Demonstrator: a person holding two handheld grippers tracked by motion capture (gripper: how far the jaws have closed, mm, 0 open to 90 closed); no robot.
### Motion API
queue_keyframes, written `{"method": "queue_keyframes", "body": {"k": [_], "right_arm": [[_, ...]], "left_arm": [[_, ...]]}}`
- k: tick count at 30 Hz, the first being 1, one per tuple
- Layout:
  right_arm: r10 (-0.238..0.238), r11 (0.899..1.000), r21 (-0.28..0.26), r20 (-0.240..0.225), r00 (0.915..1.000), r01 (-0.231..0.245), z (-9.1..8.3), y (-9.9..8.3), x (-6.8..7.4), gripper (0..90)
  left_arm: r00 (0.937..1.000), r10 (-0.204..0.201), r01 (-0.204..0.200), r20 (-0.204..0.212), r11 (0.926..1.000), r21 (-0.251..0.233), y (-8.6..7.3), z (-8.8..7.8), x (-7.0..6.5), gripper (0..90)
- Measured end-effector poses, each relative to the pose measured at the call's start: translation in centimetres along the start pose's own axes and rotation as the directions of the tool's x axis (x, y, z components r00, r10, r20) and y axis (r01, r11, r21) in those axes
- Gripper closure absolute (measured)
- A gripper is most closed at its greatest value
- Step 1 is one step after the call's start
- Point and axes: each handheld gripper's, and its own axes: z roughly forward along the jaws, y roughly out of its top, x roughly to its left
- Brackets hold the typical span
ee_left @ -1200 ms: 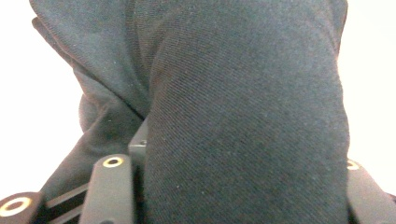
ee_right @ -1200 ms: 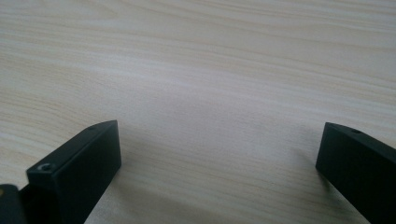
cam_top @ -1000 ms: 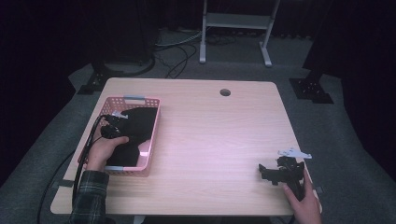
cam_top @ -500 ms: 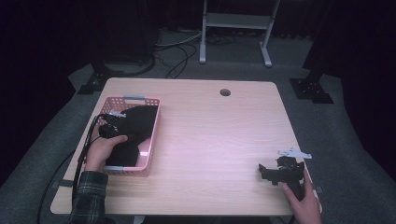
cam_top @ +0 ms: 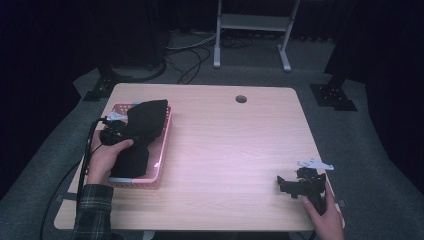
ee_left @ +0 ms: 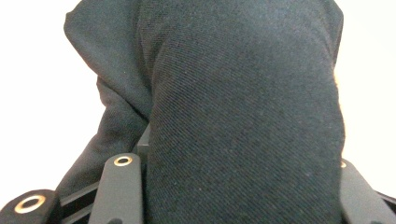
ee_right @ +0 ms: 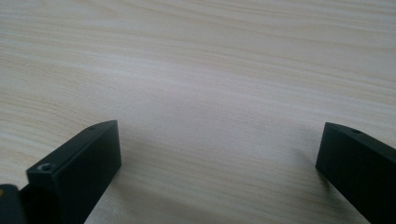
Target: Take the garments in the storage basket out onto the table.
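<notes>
A black cloth [cam_top: 142, 122] rises out of the pink basket [cam_top: 163, 150] at the table's left side, its lower part still lying inside. My left gripper [cam_top: 112, 131] is shut on this cloth at the basket's left rim. In the left gripper view the cloth [ee_left: 243, 116] bulges thickly between the two black jaws and hides what lies behind it. My right gripper [cam_top: 288, 185] rests low over the table near the front right corner. Its jaws stand wide open over bare wood [ee_right: 219, 140], holding nothing.
The light wooden table [cam_top: 230, 145] has a round cable hole [cam_top: 241, 99] near its far edge. A white metal stand [cam_top: 250, 22] and loose cables [cam_top: 187, 55] are on the grey floor behind the table. Dark stands flank both sides.
The left gripper has lifted the black cloth, so it now stands higher above the basket and reaches toward the far rim. The right gripper has stayed in place.
</notes>
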Motion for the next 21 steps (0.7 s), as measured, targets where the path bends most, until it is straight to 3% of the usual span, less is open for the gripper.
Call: {"method": "queue_keyframes", "body": {"k": [5,11,16,21], "right_arm": [[0.000,1.000,0.000,0.000,1.0000,0.000,0.0,0.0,0.0,0.0],[0.000,1.000,0.000,0.000,1.0000,0.000,0.0,0.0,0.0,0.0],[0.000,1.000,0.000,0.000,1.0000,0.000,0.0,0.0,0.0,0.0],[0.000,1.000,0.000,0.000,1.0000,0.000,0.0,0.0,0.0,0.0]], "left_arm": [[0.9995,0.012,-0.015,-0.030,0.9941,-0.108,0.5,-0.9,-0.3,48.1],[0.9979,0.036,-0.048,-0.054,0.9727,-0.227,1.0,-1.7,-0.9,48.1],[0.9961,0.040,-0.063,-0.078,0.9494,-0.308,1.3,-2.2,-1.5,48.1],[0.9950,0.041,-0.073,-0.091,0.9186,-0.388,1.7,-3.0,-2.1,48.1]]}}
